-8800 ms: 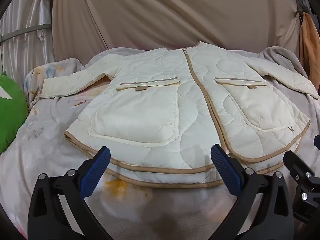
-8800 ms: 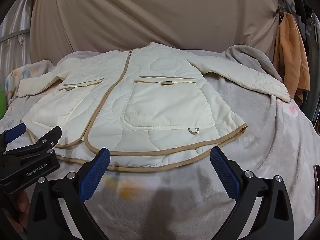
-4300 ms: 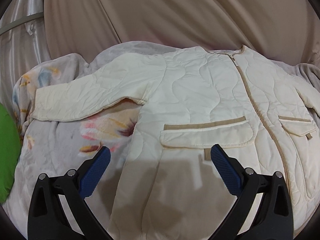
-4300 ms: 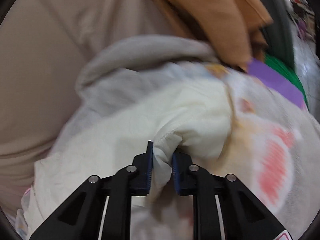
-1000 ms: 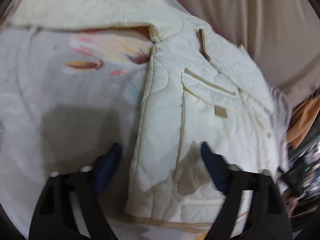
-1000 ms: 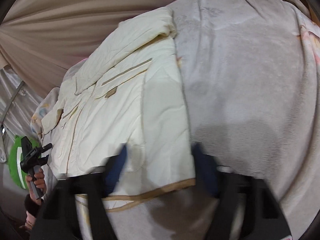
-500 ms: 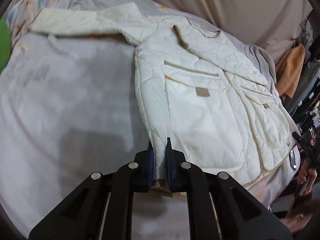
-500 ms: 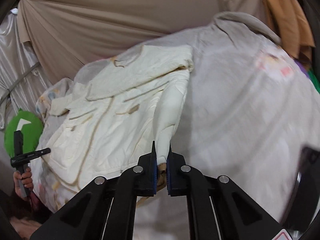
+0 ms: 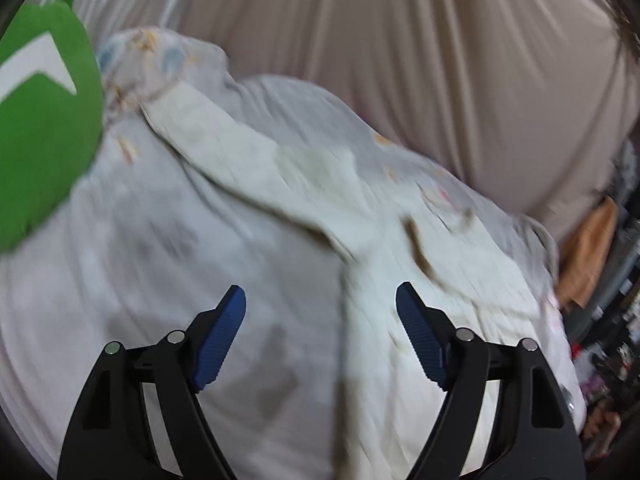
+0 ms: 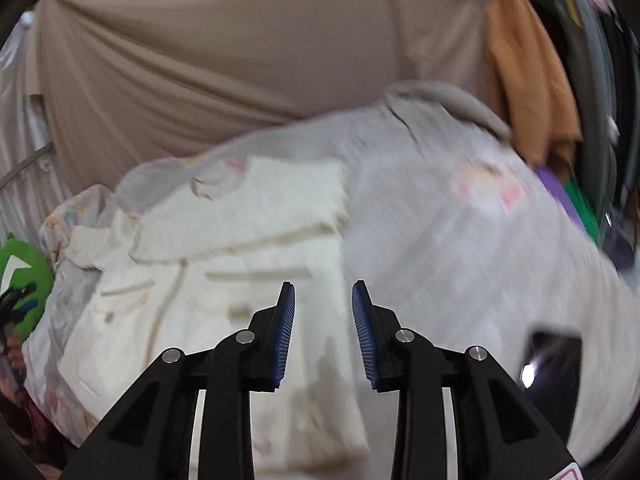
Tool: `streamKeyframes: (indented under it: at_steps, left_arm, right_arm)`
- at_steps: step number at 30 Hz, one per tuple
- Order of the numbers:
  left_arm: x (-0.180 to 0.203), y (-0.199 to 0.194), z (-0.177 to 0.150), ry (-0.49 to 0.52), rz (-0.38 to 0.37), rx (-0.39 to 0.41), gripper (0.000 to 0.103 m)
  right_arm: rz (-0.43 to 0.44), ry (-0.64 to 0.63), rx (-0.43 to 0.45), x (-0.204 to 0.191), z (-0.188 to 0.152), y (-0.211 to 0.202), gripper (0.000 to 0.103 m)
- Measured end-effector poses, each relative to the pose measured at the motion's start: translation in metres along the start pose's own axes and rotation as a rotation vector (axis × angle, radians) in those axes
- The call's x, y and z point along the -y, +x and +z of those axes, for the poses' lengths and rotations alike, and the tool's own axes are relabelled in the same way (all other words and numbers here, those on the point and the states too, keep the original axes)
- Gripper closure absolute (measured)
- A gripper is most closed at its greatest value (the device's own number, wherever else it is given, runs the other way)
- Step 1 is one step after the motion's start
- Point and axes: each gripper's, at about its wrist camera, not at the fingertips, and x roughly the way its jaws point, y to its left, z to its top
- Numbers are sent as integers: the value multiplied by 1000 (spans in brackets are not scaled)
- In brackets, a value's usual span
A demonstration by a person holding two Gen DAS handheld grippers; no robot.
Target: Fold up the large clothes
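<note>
Cream jacket (image 9: 404, 280) spread on the bed (image 10: 460, 248), 1 sleeve (image 9: 224, 152) stretched outward. Left hand-held gripper (image 9: 320, 336) wide, right hand-held gripper (image 10: 323, 334) narrow, both empty. Best to pinch that sleeve near its cuff, then lay flat across the jacket.

I find no legible text, brand or number in either view. Only sign: white chevron mark on green cushion (image 9: 40, 120); both frames heavily motion-blurred.

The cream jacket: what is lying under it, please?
Under the cream jacket is a pale grey blanket with faint coloured prints, spread beyond it on all sides. The jacket covers the blanket's middle, and what supports the blanket cannot be seen.
</note>
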Motion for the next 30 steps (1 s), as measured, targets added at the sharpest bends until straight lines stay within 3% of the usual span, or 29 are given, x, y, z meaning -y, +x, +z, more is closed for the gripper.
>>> streamKeyframes:
  at_steps: [3,6,12,14,19,20,22,23,26,30]
  left_arm:
    - [-25,47,42,-91,92,24,28]
    - [-59,97,75,-168,196,18,28]
    - [-127,153,126,-269,350,49,28]
    - [-148,168,134,-335,356,45,28]
    - [-189,196,135,-546,257,17,27]
    - [-193,202,134,-573,244,7,31]
    - [-192,206,135,-575,197,-2,61]
    - [-189,209,138,-562,163,-13,93]
    - [-152,189,155,-461,127,41,99]
    - [-46,137,184,-207,44,145,99]
  right_arm:
    - [55,-107,1,-40,37,46,72]
    - [114,-176,-66,-81,63,115,76]
    - [270,-253,-180,-157,75,216,77]
    - [322,-288,-219,-182,70,243,77]
    - [385,-346,-279,-218,42,287,77]
    - [382,-350,-293,-221,35,295,77]
    - [371,-345,-319,-222,23,309,77]
    - [371,-343,-317,-222,20,311,77]
    - [378,-334,-309,-219,19,310,77]
    - [373,-339,-302,-220,17,311,77]
